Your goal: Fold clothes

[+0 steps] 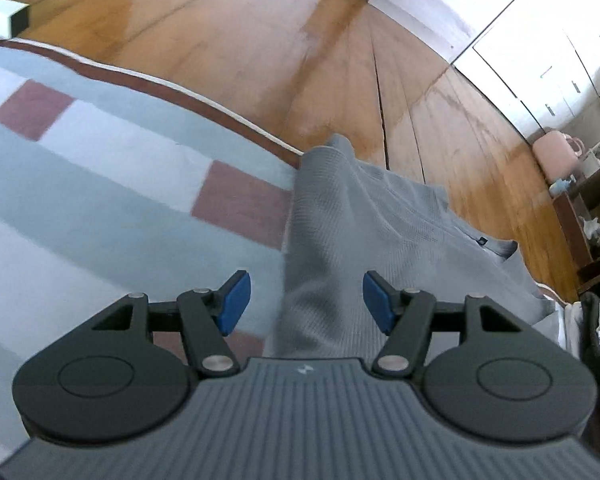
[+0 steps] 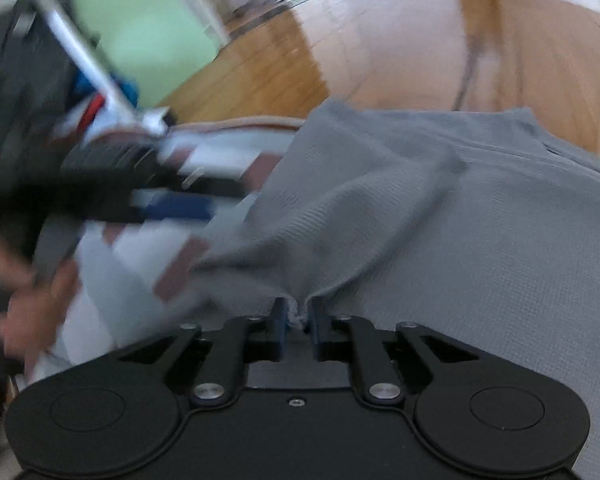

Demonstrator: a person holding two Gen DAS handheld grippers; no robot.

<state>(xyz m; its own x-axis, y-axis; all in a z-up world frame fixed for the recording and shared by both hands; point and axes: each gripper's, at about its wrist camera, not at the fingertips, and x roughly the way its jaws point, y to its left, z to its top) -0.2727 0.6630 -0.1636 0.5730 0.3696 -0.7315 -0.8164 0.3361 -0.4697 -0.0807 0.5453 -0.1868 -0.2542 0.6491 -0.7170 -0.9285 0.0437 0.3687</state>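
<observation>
**One gripper pinches the gray shirt, the other is wide apart**

The right gripper [image 2: 298, 316] has its two blue pads pressed together on a little bunch of the gray shirt [image 2: 440, 232]. The cloth puckers right where the pads bite it. From there the shirt spreads up and out toward 1 and 2 o'clock, with a soft fold rising at 12 o'clock.

At 9 o'clock in the right wrist view, the left gripper [image 2: 180, 206] shows as a dark blur with a blue pad. Lower down, at 8 o'clock, is the person's hand [image 2: 32, 304], also blurry.

In the left wrist view, the left gripper [image 1: 306, 300] has its blue pads spread far apart and holds nothing. The gray shirt [image 1: 360, 232] lies between the pads and runs away toward 12 and 2 o'clock.

Under the shirt is a blanket [image 1: 100, 184] with pale blue, white and dark red blocks, filling the side from 8 to 11 o'clock. Past its edge is a shiny wooden floor [image 1: 260, 40]. At 2 o'clock stand white cupboards [image 1: 540, 56], and at 3 o'clock a pink jug [image 1: 554, 148] sits on a dark shelf [image 1: 588, 216].
</observation>
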